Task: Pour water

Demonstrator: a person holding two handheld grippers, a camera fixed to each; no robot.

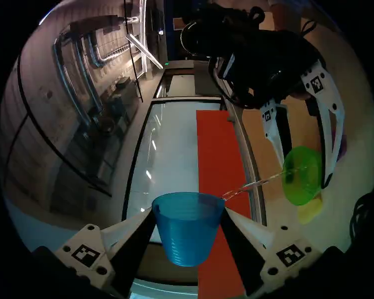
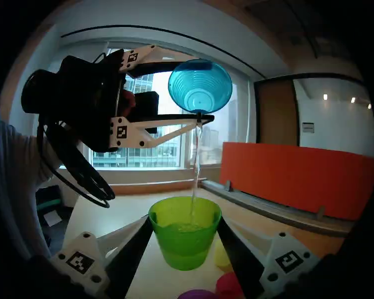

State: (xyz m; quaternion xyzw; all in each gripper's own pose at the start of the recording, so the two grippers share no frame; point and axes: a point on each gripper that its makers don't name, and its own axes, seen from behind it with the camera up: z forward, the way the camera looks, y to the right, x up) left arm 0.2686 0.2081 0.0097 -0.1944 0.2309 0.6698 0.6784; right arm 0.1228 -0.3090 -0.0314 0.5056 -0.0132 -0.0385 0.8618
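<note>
My left gripper [image 1: 188, 225] is shut on a blue plastic cup [image 1: 188, 228], tipped on its side. A thin stream of water [image 1: 257, 184] runs from its rim into a green cup [image 1: 301, 175]. In the right gripper view my right gripper [image 2: 185, 234] is shut on that green cup [image 2: 185, 231], held upright above the table with water in it. The blue cup [image 2: 200, 85] hangs above it between the left gripper's [image 2: 199, 88] white fingers [image 2: 159, 130], and the water stream [image 2: 195, 164] falls straight down into the green cup.
A pale table [image 2: 107, 214] lies under the green cup. A yellow cup [image 2: 222, 255], a red one [image 2: 229, 286] and a purple one [image 2: 199, 294] sit on it near my right gripper. An orange partition [image 2: 301, 177] runs along the table's right side. A window [image 2: 157, 149] is behind.
</note>
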